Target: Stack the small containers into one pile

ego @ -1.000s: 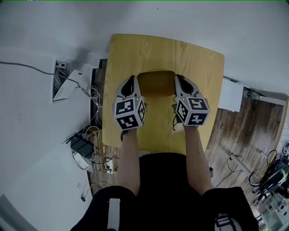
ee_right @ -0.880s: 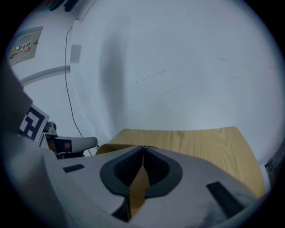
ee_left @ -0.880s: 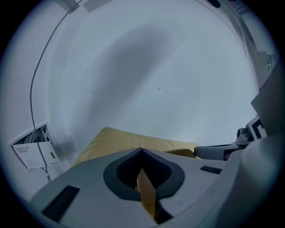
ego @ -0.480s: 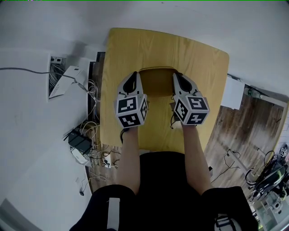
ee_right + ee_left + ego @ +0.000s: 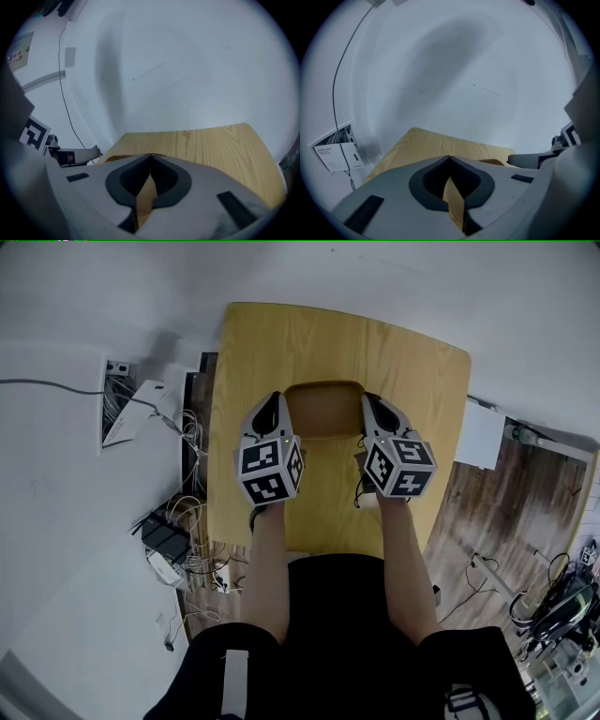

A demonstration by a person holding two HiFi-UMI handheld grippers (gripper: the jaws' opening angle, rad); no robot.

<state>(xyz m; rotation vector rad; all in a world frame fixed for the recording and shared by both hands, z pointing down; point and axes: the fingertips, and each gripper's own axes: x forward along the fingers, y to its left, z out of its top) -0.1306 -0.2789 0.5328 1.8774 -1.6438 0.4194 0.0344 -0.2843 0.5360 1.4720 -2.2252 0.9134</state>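
Left tool (image 5: 276, 401) is clenched, tips together; the container (image 5: 323, 411) sits just right of them on the tabletop (image 5: 375, 343). Right tool (image 5: 368, 401), also clenched, flanks its other edge.

**Both hand-held grippers closed, side by side**

The person stands with both arms stretched forward, the left forearm (image 5: 269, 568) and right forearm (image 5: 405, 563) bare and roughly parallel. The left hand-held gripper (image 5: 275, 399) and right hand-held gripper (image 5: 368, 400) sit level with each other, well apart, both angled forward and downward. On each, the jaws meet at the tips.
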